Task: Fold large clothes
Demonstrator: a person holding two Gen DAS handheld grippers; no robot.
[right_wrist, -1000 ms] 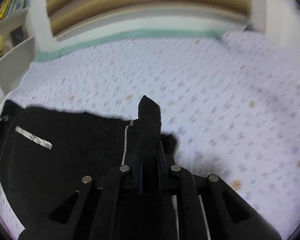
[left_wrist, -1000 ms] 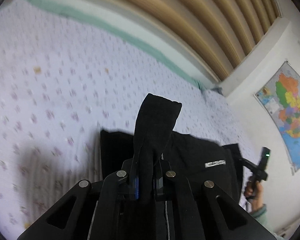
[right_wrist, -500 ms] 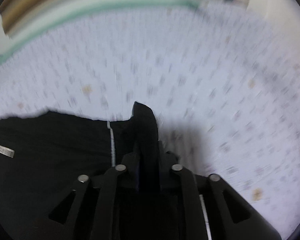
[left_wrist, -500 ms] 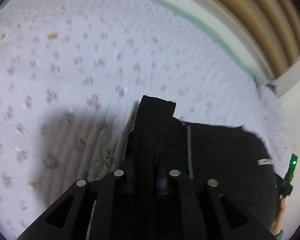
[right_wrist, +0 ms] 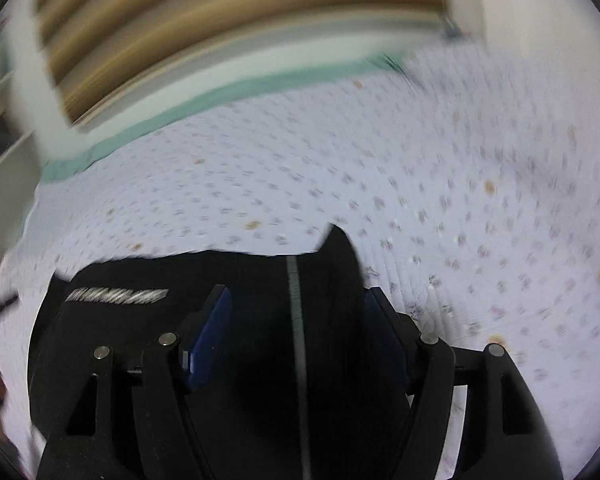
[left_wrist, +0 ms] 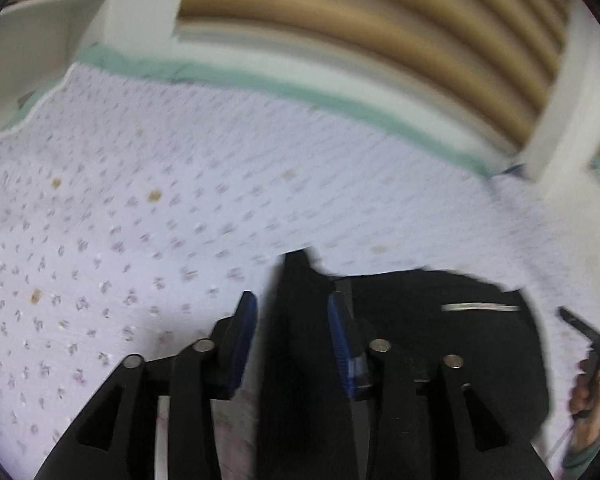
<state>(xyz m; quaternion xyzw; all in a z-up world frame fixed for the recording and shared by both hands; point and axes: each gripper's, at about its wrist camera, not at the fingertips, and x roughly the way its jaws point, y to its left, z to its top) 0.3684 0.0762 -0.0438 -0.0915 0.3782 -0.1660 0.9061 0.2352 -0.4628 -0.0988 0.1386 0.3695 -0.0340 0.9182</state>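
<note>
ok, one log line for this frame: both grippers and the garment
left gripper: open, jaws just opened, cloth between pads | right gripper: open, jaws just opened, cloth between pads | black garment: lying on floral bedsheet

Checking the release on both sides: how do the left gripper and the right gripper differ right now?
The left gripper stands narrower than the right gripper, which gapes wider. A raised fold of the black garment stands between the left pads, nearer one; between the right pads the cloth lies flatter, showing a pale stripe. Shared: both have just been opening, with the garment on the floral sheet.
</note>
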